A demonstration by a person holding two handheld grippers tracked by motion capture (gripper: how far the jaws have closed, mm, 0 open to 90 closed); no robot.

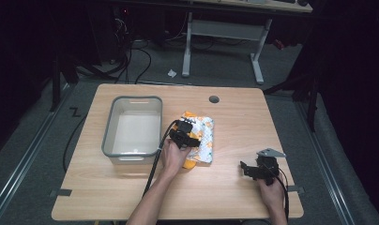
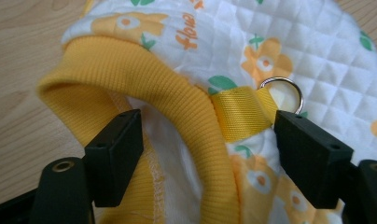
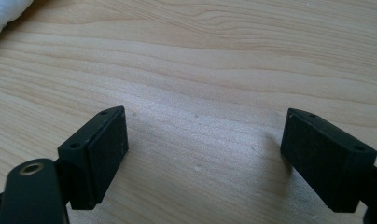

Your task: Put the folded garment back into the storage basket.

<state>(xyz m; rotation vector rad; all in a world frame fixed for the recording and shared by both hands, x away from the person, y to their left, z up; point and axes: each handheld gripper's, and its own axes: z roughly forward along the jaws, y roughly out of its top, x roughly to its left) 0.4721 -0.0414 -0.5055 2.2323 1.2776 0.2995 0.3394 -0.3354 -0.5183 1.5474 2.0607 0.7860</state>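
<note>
A: What's sitting where, starting with the big things?

B: The wooden table (image 1: pixel 234 197) is taking up the middle of the high view, with the grey plastic bin (image 1: pixel 132 125) lying left of centre. Just right of the bin, the quilted floral pouch (image 1: pixel 200 136) is resting flat on the tabletop — white, with orange flowers and yellow ribbed trim.

A: And the grippers?

B: The left gripper (image 1: pixel 186 133) is hovering over the pouch's near edge. In the left gripper view its jaws are standing apart, straddling the yellow ribbed trim (image 2: pixel 130 79), with nothing pinched yet. The right gripper (image 1: pixel 253 168) is idling at lower right of the high view, jaws wide apart over bare wood.

A: How will that pouch behave?

B: I'm judging it light, soft and floppy — it will likely sag and fold when lifted. The ribbed trim looks like the firmest place to pinch; the yellow webbing tab (image 2: pixel 240 112) beside it looks sturdy too. The small metal ring (image 2: pixel 282 91) looks too slippery.

A: The surroundings?

B: The wood is looking smooth and matte. Beyond it, a dim room with grey floor, cables (image 1: pixel 131 61) and a white desk frame (image 1: pixel 225 33) is showing at the top.
</note>
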